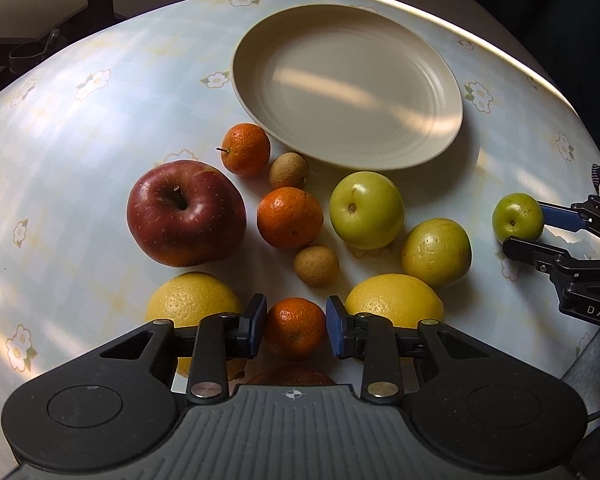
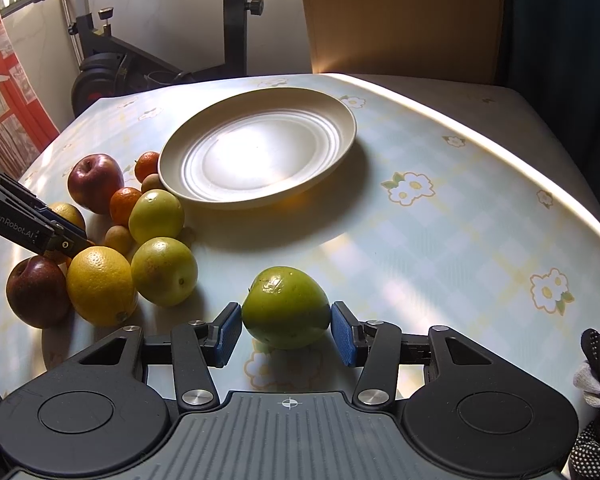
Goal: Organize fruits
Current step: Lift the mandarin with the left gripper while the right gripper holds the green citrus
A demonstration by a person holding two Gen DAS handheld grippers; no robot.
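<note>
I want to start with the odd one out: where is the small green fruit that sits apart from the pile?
The small green fruit sits between the right gripper fingers, right of the pile, nearer than the plate.

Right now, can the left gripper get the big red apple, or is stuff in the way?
Probably not straight away. The left gripper already has a small orange between its fingers, and a lemon sits between it and the red apple. From above, the apple looks free.
</note>
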